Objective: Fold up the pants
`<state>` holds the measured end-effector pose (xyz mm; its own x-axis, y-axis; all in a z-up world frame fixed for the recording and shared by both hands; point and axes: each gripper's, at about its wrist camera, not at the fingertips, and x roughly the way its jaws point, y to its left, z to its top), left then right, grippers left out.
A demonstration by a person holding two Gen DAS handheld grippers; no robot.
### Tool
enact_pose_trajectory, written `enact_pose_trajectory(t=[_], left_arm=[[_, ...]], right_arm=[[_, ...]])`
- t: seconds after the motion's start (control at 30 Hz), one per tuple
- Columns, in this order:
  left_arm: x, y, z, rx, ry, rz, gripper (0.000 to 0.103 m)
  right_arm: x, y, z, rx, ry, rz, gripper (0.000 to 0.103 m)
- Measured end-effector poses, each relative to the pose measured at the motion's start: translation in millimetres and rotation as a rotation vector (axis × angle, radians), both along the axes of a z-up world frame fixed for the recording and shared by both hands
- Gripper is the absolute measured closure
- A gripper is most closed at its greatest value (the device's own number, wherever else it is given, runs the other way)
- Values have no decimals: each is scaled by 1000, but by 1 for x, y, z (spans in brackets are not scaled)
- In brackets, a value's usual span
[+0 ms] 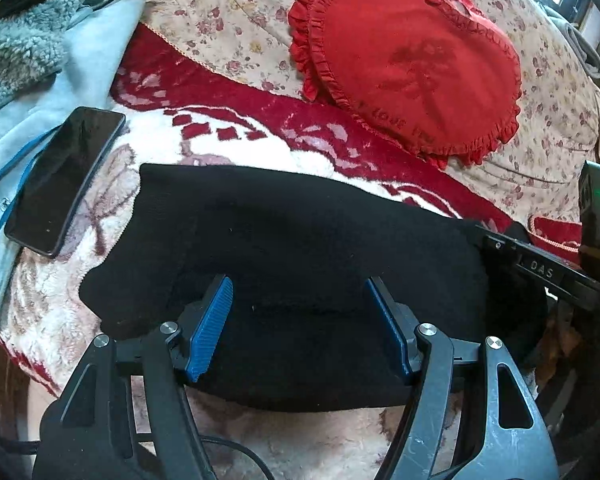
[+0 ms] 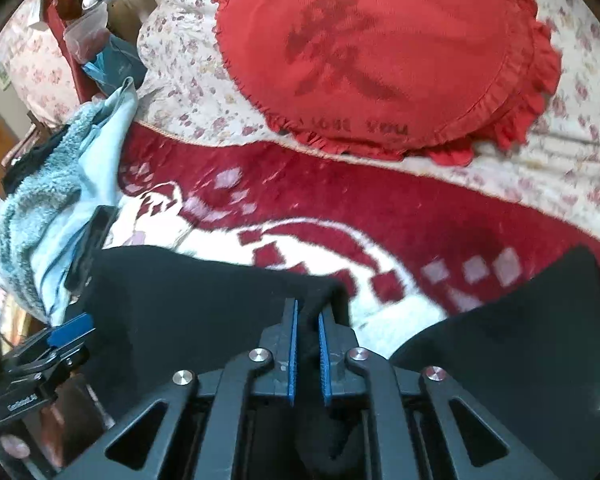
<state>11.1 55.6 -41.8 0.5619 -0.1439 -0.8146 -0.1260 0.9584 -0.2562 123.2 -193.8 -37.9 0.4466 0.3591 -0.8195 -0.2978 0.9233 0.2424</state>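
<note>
Black pants point(image 1: 284, 240) lie folded across the red-and-white blanket point(image 1: 220, 136) on the bed, in front of a red heart-shaped frilled cushion point(image 1: 412, 68). Our left gripper point(image 1: 300, 312) hangs over the near part of the pants with its jaws wide apart, blue pads clear of the cloth. Our right gripper point(image 2: 308, 316) has its jaws clamped on a bunched edge of the pants. A dark phone point(image 1: 64, 180) rests on a pale blue garment point(image 1: 48, 100) at the left.
</note>
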Motion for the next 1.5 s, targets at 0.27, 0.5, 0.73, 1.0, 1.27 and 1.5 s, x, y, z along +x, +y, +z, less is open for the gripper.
enact_pose_trajectory(t=[0.27, 0.5, 0.73, 1.0, 1.27, 1.5], left_arm=[[-2, -21, -5, 139, -17, -31, 32], [-7, -28, 15, 75, -43, -31, 32], [-12, -53, 16, 50, -40, -71, 32], [-11, -70, -8, 76, 23, -113, 32], [-2, -91, 17, -23, -20, -165, 32], [15, -140, 8, -32, 8, -261, 32]], right_arm=[[5, -4, -11, -2, -2, -41, 95], [-33, -20, 31, 76, -44, -44, 90], [-81, -20, 38, 124, -31, 18, 86], [-95, -22, -11, 102, 61, 35, 76], [-105, -91, 27, 204, 19, -85, 76], [-84, -176, 0, 129, 63, -374, 73]])
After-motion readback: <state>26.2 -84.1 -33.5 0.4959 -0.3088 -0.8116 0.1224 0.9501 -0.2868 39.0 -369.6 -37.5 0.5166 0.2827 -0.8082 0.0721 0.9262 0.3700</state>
